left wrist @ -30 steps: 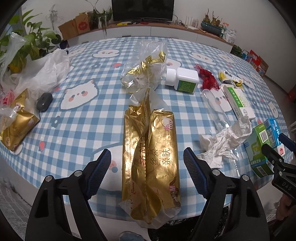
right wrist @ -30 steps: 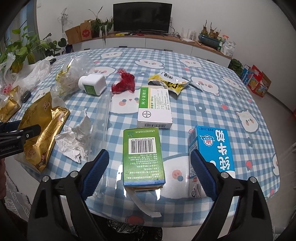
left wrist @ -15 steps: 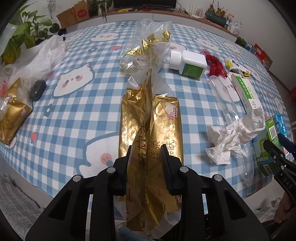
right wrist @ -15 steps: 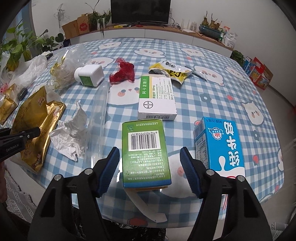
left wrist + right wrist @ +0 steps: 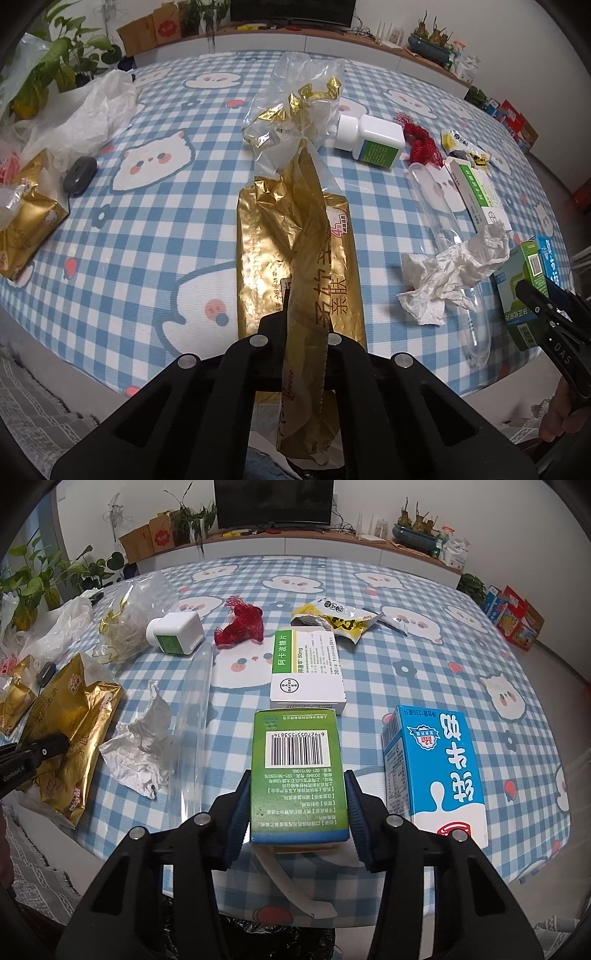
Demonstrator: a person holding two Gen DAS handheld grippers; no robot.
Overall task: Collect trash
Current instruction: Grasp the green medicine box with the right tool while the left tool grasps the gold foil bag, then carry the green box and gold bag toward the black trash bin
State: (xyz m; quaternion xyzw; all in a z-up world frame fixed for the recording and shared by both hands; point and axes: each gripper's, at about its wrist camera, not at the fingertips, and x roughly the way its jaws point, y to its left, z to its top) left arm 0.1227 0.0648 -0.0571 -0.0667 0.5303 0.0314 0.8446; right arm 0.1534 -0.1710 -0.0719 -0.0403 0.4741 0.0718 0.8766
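The left claw has just squeezed shut on the gold wrapper at the counter's near edge. The right claw has been closing and now pinches the green box beside the blue milk carton.

Blue-and-white gingham tablecloth printed with white cat faces, pink cheeks, small dark-blue flowers and red dots. Shiny gold tissue wrapper, dark lettering, clear film at the far end. Green medicine box, white barcode panel, blue band along the near edge. Light-blue milk carton, white lettering, white base. White medicine box with a green stripe. White pill bottle, green label. Red mesh netting. Yellow-and-white snack wrapper. White crumpled tissue. Black gripper arms, blue pads.
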